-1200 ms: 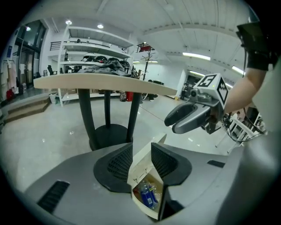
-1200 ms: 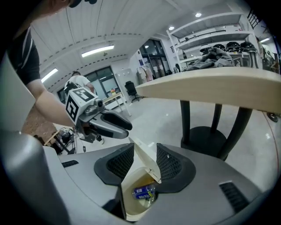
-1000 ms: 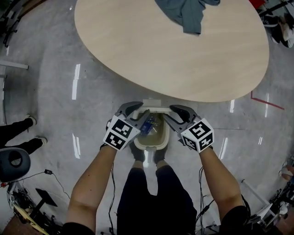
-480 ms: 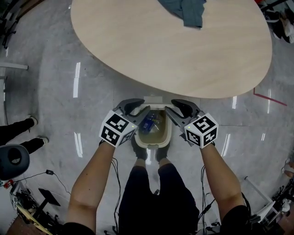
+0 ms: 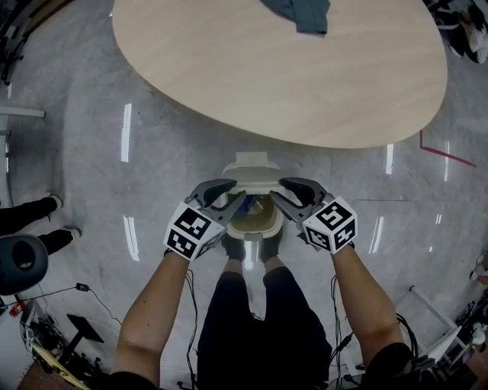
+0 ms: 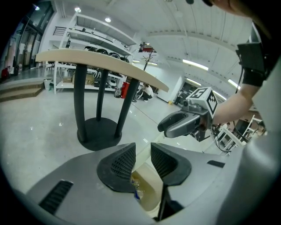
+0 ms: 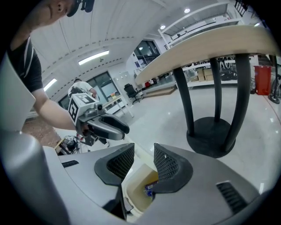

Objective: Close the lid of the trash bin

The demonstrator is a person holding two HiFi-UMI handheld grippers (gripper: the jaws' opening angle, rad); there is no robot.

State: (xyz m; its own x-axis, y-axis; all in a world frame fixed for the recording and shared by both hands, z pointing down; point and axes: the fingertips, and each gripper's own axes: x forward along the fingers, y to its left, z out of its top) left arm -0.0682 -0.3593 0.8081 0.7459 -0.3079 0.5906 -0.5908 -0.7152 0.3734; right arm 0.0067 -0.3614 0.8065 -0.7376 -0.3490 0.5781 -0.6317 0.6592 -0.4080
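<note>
- One trash bin [image 5: 254, 221], one lid [image 5: 250, 171], two grippers, one oval table [image 5: 290, 84] and one grey-blue cloth [image 5: 301, 14] on the table's far edge.
- The table stands on three dark legs [image 6: 100, 94] rising from one round base [image 6: 99, 134].
- The floor [image 5: 99, 175] is grey and polished, with streaks of reflected light and a red tape corner [image 5: 442, 155] at the right. White shelves [image 5: 6, 110] and ceiling lamps fill a large, bright room.
- Two dark shoes [image 5: 53, 217] of another person show at the left edge.
- The bin sits on the floor just in front of the table and right by the holder's feet. Its pale lid leans over the far part of the opening; the near part is uncovered, with a blue wrapper [image 7: 149, 187] inside.
- The left gripper [image 5: 227, 196] hovers over the bin's left rim, jaws apart, nothing between them.
- The right gripper [image 5: 287, 194] hovers over the right rim, jaws likewise apart and empty.
- The lid lies between the two grippers; whether either touches it cannot be told.
</note>
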